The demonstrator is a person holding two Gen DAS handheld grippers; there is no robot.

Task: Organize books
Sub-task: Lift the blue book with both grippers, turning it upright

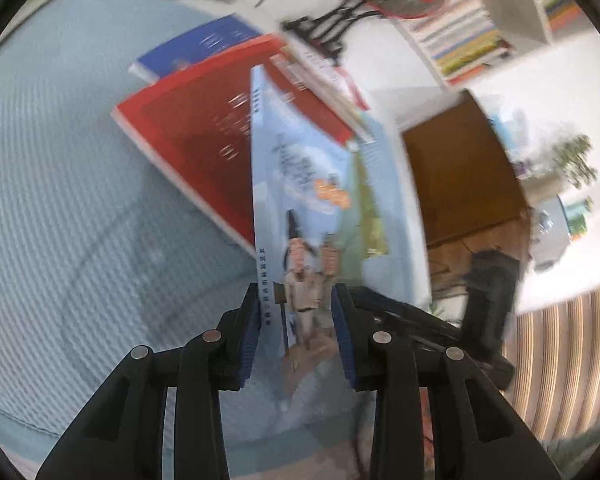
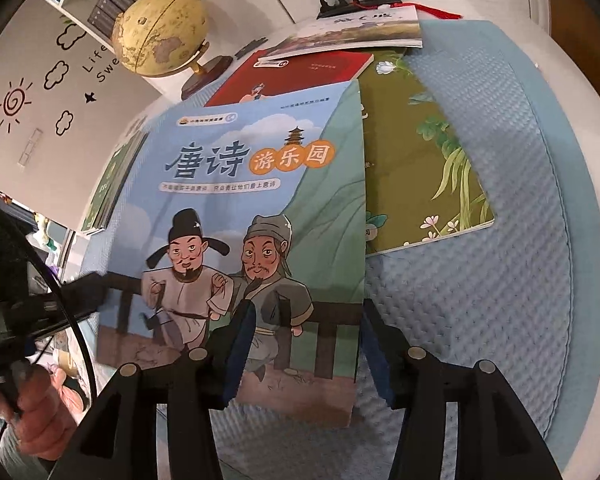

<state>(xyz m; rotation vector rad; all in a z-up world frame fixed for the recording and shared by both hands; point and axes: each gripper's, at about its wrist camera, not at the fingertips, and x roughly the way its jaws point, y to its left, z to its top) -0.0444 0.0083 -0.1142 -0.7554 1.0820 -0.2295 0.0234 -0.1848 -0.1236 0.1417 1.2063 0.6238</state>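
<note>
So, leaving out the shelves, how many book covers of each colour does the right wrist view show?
Light blue book: 1
Red book: 1
Olive book: 1
Pale landscape booklet: 1
Dark green book: 1
Total: 5

Five loose books are counted: one light-blue illustrated book [image 2: 236, 184], one red book [image 2: 300, 74], one olive-green floral book [image 2: 420, 168], one dark-blue book [image 1: 204, 46] and one pale landscape-cover book [image 2: 352, 34]. One yellowish globe [image 2: 160, 32] is seen.

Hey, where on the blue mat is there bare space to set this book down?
Bare mat lies right of the blue picture book, below the green book. The far end is crowded: red book, more books, globe.
</note>
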